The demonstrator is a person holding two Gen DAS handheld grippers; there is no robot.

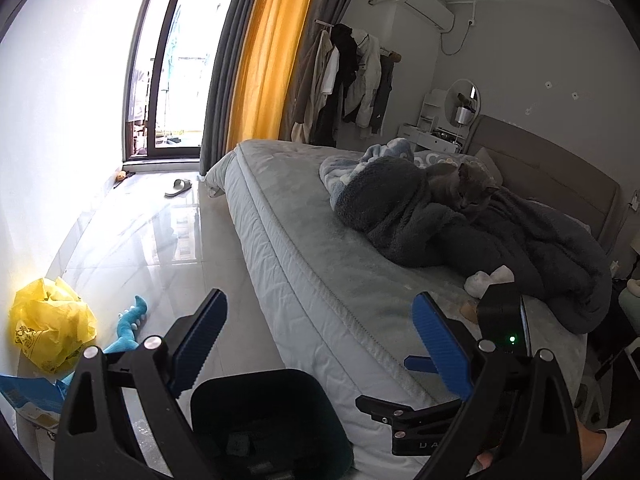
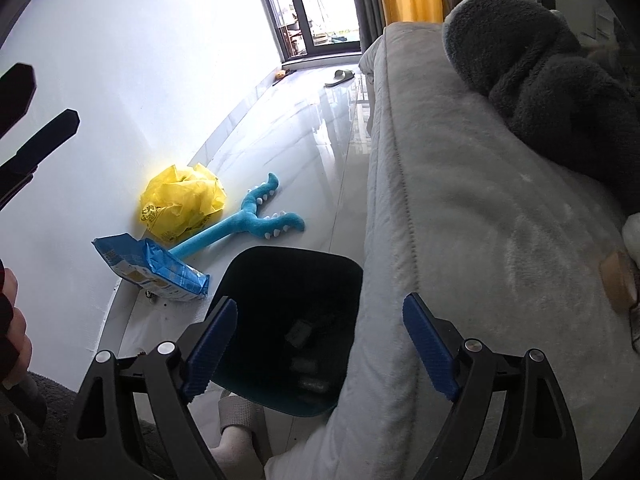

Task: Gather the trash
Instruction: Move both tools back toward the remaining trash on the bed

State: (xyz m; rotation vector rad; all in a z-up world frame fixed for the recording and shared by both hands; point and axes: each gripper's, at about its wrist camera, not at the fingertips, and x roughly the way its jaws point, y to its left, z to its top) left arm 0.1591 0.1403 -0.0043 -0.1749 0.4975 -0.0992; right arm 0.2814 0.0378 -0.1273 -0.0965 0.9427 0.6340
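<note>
A dark bin (image 2: 344, 276) stands on the floor against the bed, with a few scraps inside; it also shows in the left wrist view (image 1: 296, 380). My right gripper (image 2: 320, 344) is open and empty, just above the bin's mouth and the bed edge. My left gripper (image 1: 320, 340) is open and empty, above the bin and bed edge. White crumpled tissue (image 1: 486, 278) and a tan scrap (image 2: 616, 280) lie on the bed near the grey blanket. A crumpled yellow bag (image 2: 180, 200) and a blue packet (image 2: 156, 268) lie on the floor by the wall.
A grey cat (image 1: 464, 188) lies on the dark blanket (image 1: 520, 248) on the bed (image 1: 320, 240). A blue plush toy (image 2: 256, 220) lies on the glossy floor. A slipper (image 1: 179, 187) lies near the balcony door. My slippered foot (image 2: 236, 424) is below the bin.
</note>
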